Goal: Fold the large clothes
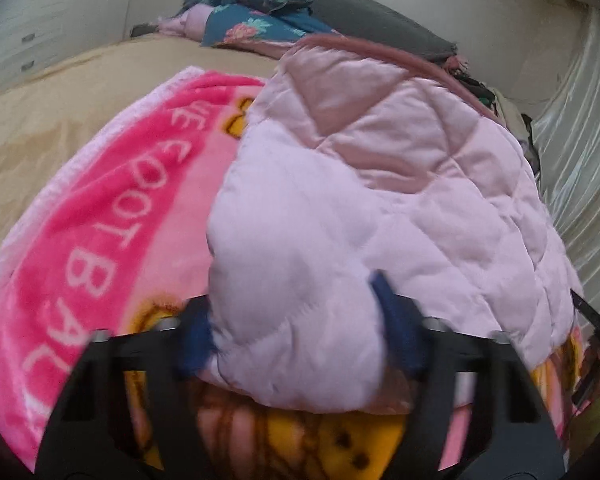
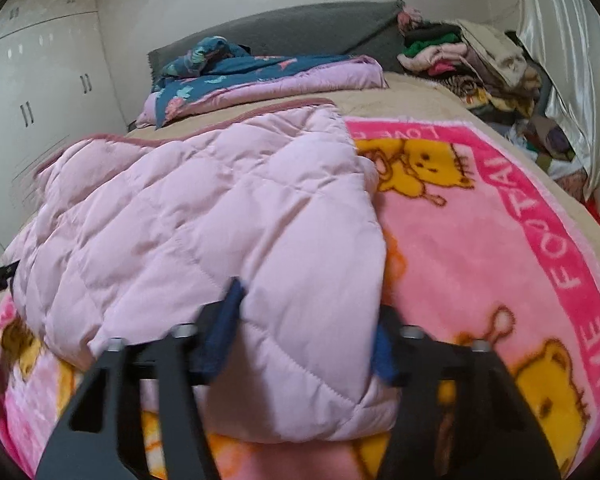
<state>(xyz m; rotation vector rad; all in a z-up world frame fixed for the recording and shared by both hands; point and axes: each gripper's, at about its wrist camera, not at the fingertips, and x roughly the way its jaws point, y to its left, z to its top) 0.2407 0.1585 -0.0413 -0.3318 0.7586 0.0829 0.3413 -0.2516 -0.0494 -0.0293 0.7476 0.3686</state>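
Note:
A pale pink quilted jacket (image 1: 380,180) (image 2: 200,208) with darker pink trim lies on a pink fleece blanket (image 1: 100,220) (image 2: 480,240) printed with yellow bears and white letters. My left gripper (image 1: 296,332) has a puffy fold of the jacket's near edge bulging between its blue pads, which press on it from both sides. Over the same near edge, my right gripper (image 2: 304,336) pinches a wide fold of the jacket between its pads. A dark sliver of the other gripper shows at the right edge of the left wrist view and at the left edge of the right wrist view.
The blanket lies on a beige bed (image 1: 40,120) (image 2: 420,108). A blue floral quilt (image 1: 260,12) (image 2: 220,72) lies by the grey headboard (image 2: 300,28). A pile of clothes (image 2: 472,60) sits at the far right corner, beside a shiny curtain (image 1: 580,160) (image 2: 572,60). White wardrobes (image 2: 40,100) stand left.

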